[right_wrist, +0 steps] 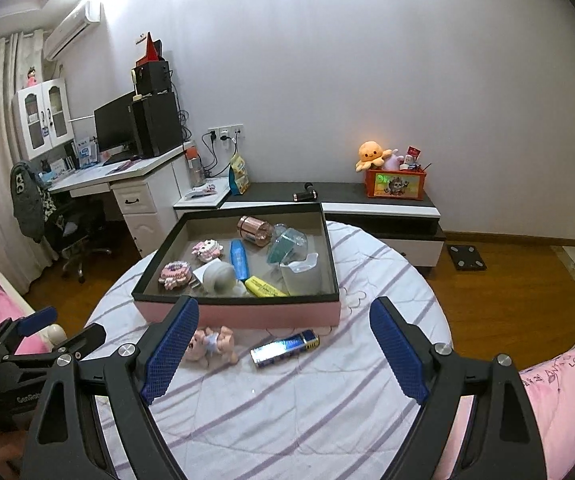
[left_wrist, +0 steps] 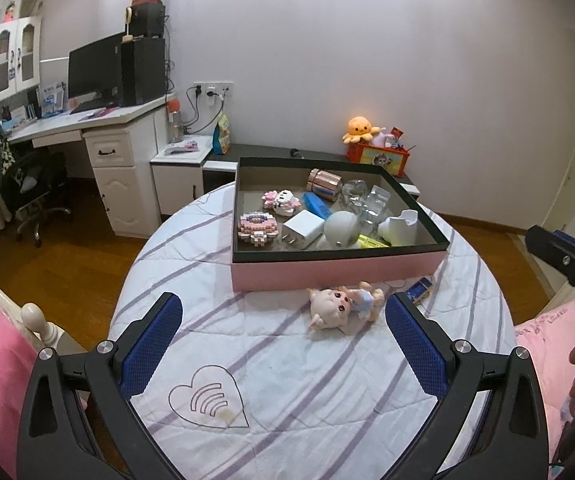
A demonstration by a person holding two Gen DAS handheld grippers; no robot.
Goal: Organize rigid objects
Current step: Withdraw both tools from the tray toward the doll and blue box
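Bed (right_wrist: 287, 420): box (right_wrist: 247, 314), doll (right_wrist: 211, 346), battery (right_wrist: 285, 349).

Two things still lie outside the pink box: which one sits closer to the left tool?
The pink big-headed doll figure, lying on its side on the striped cover between the left tool fingers; the blue metallic battery lies further right.

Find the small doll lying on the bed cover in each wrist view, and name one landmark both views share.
Left wrist view: the doll lies lower centre, just in front of the pink box.
Right wrist view: the doll lies lower left of centre, partly behind the right gripper's left finger.
Shared landmark: the pink box.
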